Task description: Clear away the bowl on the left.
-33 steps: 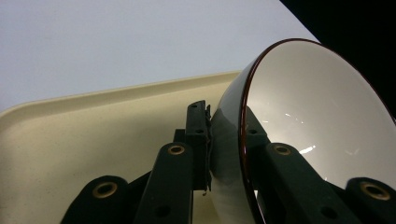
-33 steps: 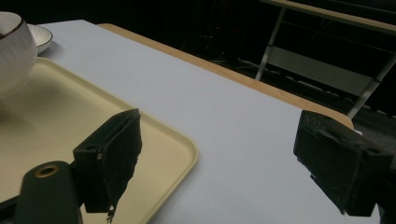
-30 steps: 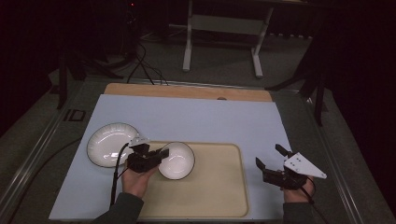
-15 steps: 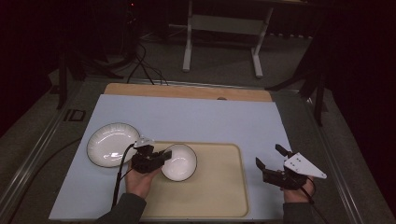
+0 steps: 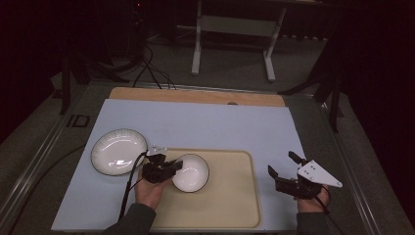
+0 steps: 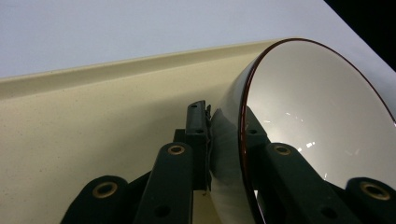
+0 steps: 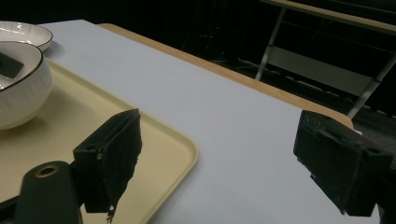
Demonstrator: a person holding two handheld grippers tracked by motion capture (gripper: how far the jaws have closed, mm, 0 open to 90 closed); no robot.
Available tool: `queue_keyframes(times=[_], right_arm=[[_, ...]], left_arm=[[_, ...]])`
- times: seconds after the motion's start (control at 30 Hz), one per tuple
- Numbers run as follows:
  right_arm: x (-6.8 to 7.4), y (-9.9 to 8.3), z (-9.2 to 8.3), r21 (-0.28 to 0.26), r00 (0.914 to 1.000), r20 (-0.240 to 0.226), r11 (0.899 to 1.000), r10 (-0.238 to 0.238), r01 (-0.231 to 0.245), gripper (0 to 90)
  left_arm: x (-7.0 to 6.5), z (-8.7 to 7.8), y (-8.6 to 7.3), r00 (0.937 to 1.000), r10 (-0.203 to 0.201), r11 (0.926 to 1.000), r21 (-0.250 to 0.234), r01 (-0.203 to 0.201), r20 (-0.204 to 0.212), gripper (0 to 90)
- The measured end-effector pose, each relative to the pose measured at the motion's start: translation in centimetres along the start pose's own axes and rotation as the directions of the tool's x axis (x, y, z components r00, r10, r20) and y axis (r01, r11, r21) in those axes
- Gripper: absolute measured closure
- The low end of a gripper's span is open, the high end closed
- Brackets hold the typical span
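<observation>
A white bowl (image 5: 190, 172) with a dark rim sits at the left end of a cream tray (image 5: 230, 200). My left gripper (image 5: 171, 169) is shut on the bowl's left wall, one jaw inside the rim and one outside. The left gripper view shows the bowl (image 6: 317, 116) clamped at its rim by the gripper (image 6: 224, 135), above the tray floor (image 6: 93, 121). My right gripper (image 5: 282, 163) stands open just off the tray's right edge, with nothing between its pads (image 7: 112, 158). In the right gripper view the bowl (image 7: 18, 93) is far to the left.
A white ribbed plate (image 5: 119, 151) lies on the pale blue mat (image 5: 195, 122) left of the tray, close to my left hand. A wooden strip (image 5: 195, 95) edges the table's far side. A metal stand (image 5: 235, 29) is on the floor beyond.
My left gripper and the bowl have shifted slightly right and toward the person over the tray. The right gripper has stayed in place, open.
</observation>
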State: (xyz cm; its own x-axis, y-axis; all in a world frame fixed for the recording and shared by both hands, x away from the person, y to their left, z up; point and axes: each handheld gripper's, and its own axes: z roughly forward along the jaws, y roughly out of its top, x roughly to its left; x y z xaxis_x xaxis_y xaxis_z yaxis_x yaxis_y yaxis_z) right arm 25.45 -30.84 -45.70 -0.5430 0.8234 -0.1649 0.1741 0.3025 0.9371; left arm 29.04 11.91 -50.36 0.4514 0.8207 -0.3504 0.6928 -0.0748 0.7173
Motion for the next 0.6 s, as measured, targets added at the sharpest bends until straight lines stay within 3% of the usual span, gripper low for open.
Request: queue_keyframes(times=[0.6], right_arm=[[-0.05,0.01,-0.04,-0.005,1.0000,0.000,1.000,-0.001,0.001,14.8]], left_arm=[[-0.13,0.88,-0.37,0.9998,0.008,0.9994,0.033,-0.007,-0.017,79.7]])
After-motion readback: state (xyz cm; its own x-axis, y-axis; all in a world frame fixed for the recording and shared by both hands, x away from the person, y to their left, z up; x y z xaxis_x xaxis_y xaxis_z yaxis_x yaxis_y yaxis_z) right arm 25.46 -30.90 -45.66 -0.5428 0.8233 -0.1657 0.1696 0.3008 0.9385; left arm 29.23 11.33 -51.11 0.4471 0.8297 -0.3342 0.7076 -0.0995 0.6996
